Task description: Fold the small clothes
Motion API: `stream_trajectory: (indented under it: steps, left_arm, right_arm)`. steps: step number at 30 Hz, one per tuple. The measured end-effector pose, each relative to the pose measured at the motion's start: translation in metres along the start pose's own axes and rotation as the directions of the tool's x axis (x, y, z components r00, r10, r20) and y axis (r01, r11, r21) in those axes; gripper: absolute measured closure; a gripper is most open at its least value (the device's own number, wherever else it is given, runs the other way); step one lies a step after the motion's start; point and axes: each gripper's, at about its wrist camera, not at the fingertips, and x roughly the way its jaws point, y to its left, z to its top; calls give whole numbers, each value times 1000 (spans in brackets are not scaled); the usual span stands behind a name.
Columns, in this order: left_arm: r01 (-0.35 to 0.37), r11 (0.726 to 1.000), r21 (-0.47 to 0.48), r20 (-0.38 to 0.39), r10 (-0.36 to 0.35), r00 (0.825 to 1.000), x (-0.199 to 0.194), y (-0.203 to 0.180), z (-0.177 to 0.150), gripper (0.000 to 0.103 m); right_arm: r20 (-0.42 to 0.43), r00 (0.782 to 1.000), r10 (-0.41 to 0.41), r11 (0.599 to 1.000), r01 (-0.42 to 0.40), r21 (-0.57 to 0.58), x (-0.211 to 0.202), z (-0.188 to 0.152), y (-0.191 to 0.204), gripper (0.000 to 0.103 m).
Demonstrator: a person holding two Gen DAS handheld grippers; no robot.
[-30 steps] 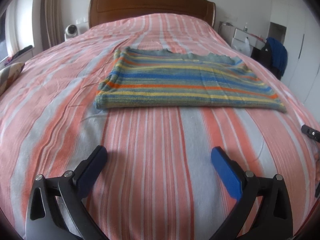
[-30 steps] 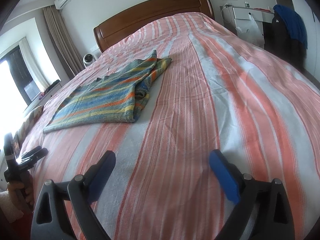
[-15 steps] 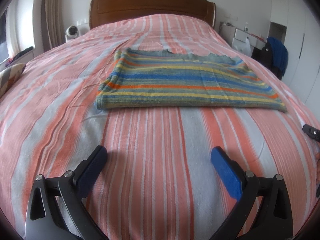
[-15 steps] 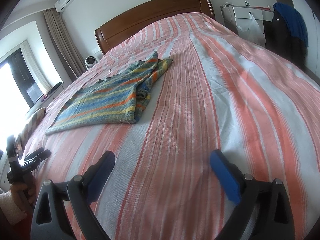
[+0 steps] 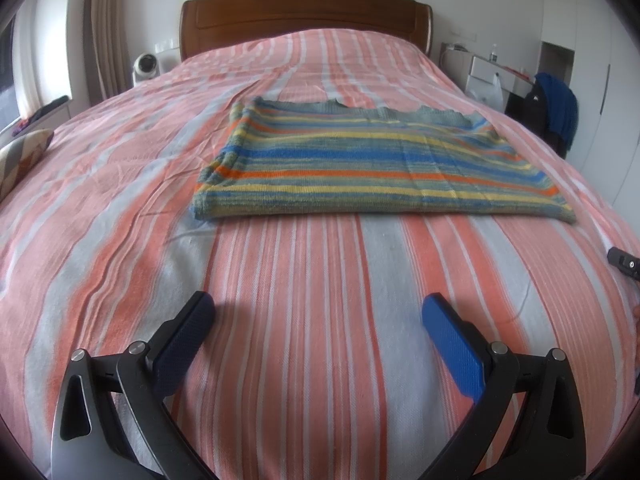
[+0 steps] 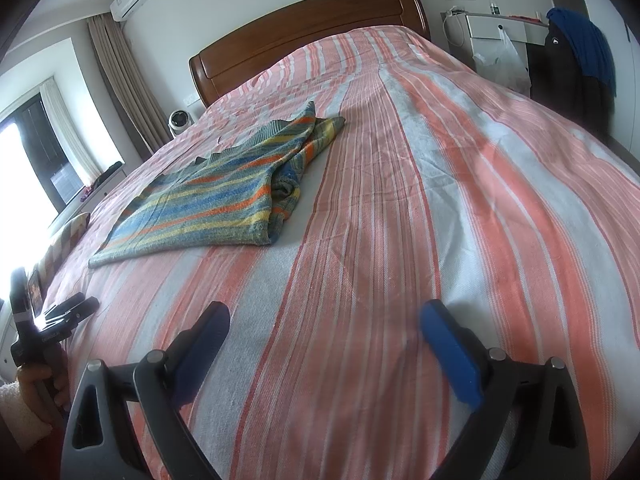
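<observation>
In the left wrist view, a patterned cushion (image 5: 22, 158) sits at the far left edge of the frame, and a small white fan (image 5: 145, 66) stands in the upper left beside the wooden headboard (image 5: 306, 14). At the bottom of that frame the left gripper (image 5: 318, 314) is spread wide, its blue-padded fingers (image 5: 450, 346) holding nothing and poised over the bare striped bedspread (image 5: 312, 320). Above it, in the middle of the frame, the striped knit garment (image 5: 376, 168) lies flat and folded on the bed, well apart from the fingertips. At the right edge, a blue cloth (image 5: 558, 110) hangs over dark furniture in the upper right. In the right wrist view, the left gripper (image 6: 74, 310) shows again at the lower left edge, gripped by a hand (image 6: 42, 386). The striped knit garment (image 6: 216, 200) lies in the left centre of that frame, with its layers bunched along its right side. At the bottom, the right gripper (image 6: 324, 320) is likewise spread wide and empty, its fingers (image 6: 448, 350) over the bedspread (image 6: 400, 240), well apart from the garment. A white plastic bag (image 6: 502, 62) hangs in the upper right.
</observation>
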Motion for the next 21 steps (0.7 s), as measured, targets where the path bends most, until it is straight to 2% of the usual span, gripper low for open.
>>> stream_trajectory:
  steps: [8,16,19,21]
  left_arm:
    - [-4,1000,1,-1,4,1000,0,0,0,0]
    - [-75,997,35,4,75,997,-3,-6,1,0]
    - [-122,990,74,17,121,993,-10,-15,4,1]
    - [-112,987,118,31,109,994,-17,-27,7,1]
  right_arm:
    - [1,1000,2,1000,-2,0,0,0,0,7]
    - [5,1000,7,1000,-7,3,0,1,1,7]
    - [6,1000,10,1000,-10,4,0,1,1,7]
    - [10,1000,17,1000,-17,8,0,2,0,7]
